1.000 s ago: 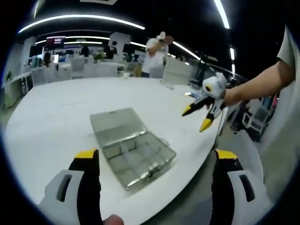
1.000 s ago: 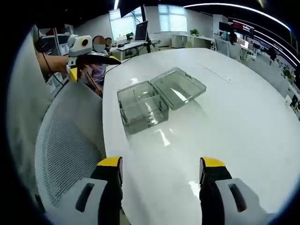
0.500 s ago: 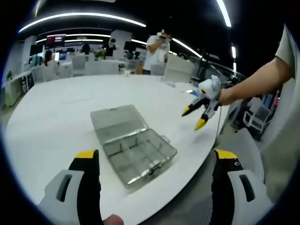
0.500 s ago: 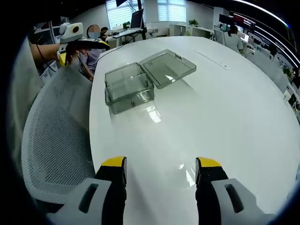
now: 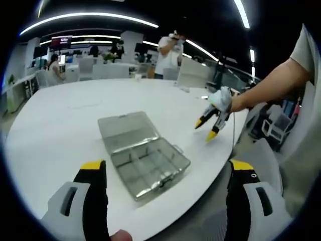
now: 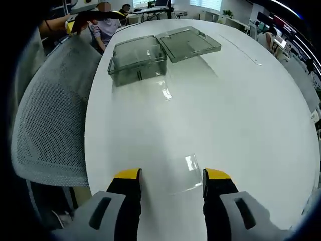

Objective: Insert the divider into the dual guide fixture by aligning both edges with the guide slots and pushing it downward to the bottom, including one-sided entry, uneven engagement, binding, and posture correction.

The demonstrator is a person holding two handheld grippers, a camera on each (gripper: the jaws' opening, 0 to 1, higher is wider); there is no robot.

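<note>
One clear box (image 5: 143, 155) lies lid-open on the worktop (image 6: 235, 105). Right gripper (image 6: 170, 183) fingers stand apart around one clear divider (image 6: 188, 173), well off the box. Left gripper (image 5: 163, 175) fingers apart, empty, near the box.

Right hand-held gripper (image 6: 171, 176): jaws apart, yellow tips over the white counter (image 6: 241, 100). A clear, flat divider (image 6: 186, 173) lies on the counter between the tips, nearer the right-hand one; contact with either jaw cannot be confirmed. Well ahead of the hand-held gripper and to its left stands the transparent compartment box (image 6: 136, 59), its lid (image 6: 188, 43) opened flat beside it. A grey mesh chair back (image 6: 47, 120) is at far left. The left hand-held gripper (image 6: 95, 14) shows ahead at upper left, jaw state unclear.
</note>
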